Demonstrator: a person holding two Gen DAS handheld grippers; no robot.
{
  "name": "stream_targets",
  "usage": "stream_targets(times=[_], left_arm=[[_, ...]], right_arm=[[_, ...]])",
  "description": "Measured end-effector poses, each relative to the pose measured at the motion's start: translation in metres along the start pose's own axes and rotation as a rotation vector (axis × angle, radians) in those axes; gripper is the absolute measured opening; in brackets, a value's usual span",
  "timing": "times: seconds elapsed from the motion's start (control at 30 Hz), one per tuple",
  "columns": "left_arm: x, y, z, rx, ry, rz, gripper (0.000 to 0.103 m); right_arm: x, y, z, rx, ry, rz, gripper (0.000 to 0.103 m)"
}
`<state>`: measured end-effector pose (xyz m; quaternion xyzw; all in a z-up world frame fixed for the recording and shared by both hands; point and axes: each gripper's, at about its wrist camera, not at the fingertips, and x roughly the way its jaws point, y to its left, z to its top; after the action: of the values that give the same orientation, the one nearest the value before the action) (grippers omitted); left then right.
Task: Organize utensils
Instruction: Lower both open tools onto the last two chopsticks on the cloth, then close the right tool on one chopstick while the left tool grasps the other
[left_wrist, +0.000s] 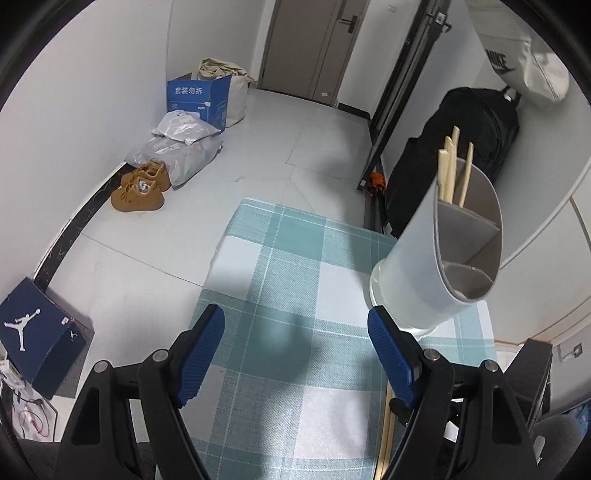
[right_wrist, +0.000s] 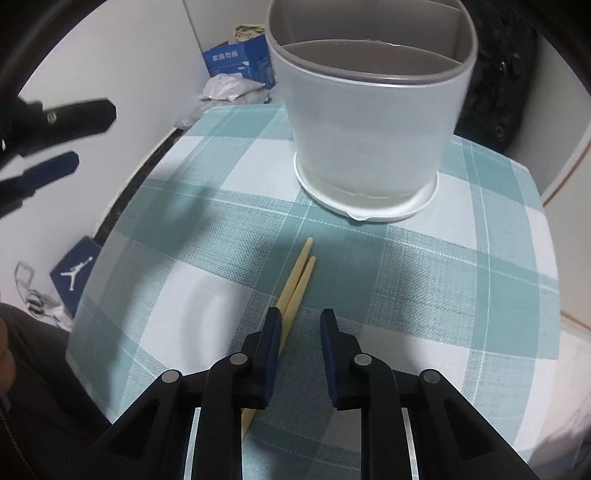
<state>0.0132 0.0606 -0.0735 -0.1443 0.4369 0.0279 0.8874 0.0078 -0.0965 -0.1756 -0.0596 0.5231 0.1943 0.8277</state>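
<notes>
Two pale wooden chopsticks (right_wrist: 297, 284) lie side by side on the teal-and-white checked cloth of the surface (right_wrist: 461, 280), tips pointing toward the tall translucent white plastic utensil holder (right_wrist: 369, 122) with its grey divided insert. They look light, stiff and smooth, liable to roll or splay apart, so a pinch across both near mid-length seems the safest hold. The right gripper (right_wrist: 298, 323) hangs just above them, its jaws narrowed but not pressed together; the sticks run under the left pad and no pinch shows, though whether that pad touches them I cannot tell. The left gripper (left_wrist: 295, 334) is spread wide over bare cloth, holding nothing. Several more chopsticks (left_wrist: 452, 168) already stand in the holder's far compartment. The lower ends of the lying pair are hidden under the right gripper's body, and the holder's floor is out of sight.
</notes>
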Motion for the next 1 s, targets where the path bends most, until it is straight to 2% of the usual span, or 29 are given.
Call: stream_targets(times=[0.1,0.23,0.33,0.53,0.73,0.77,0.83,1.0], left_arm=[[0.0,0.01,0.002,-0.055,0.01,0.005,0.076],[0.0,0.016,0.005,-0.081,0.019,-0.006,0.076],[-0.002,0.018,0.006,-0.082,0.011,-0.001,0.076],[-0.005,0.028,0.009,-0.099,0.001,0.02,0.076],[-0.001,0.034,0.01,-0.116,0.006,0.032,0.076],[-0.001,0.033,0.011,-0.113,0.005,0.035,0.076],[0.001,0.032,0.01,-0.102,0.003,0.042,0.076],[0.003,0.031,0.005,-0.076,-0.004,0.076,0.076]], right_arm=[[0.0,0.001,0.003,-0.003,0.029,-0.031,0.013],[0.002,0.01,0.007,-0.06,0.07,-0.076,0.013],[0.01,0.013,0.014,-0.056,0.102,-0.112,0.013],[0.017,0.004,0.03,0.008,0.08,-0.119,0.013],[0.017,0.002,0.032,0.001,0.056,-0.133,0.013],[0.018,0.003,0.033,-0.001,0.053,-0.134,0.01],[0.017,0.001,0.032,0.002,0.044,-0.127,0.005],[0.005,-0.012,0.027,0.072,0.006,-0.065,0.003]])
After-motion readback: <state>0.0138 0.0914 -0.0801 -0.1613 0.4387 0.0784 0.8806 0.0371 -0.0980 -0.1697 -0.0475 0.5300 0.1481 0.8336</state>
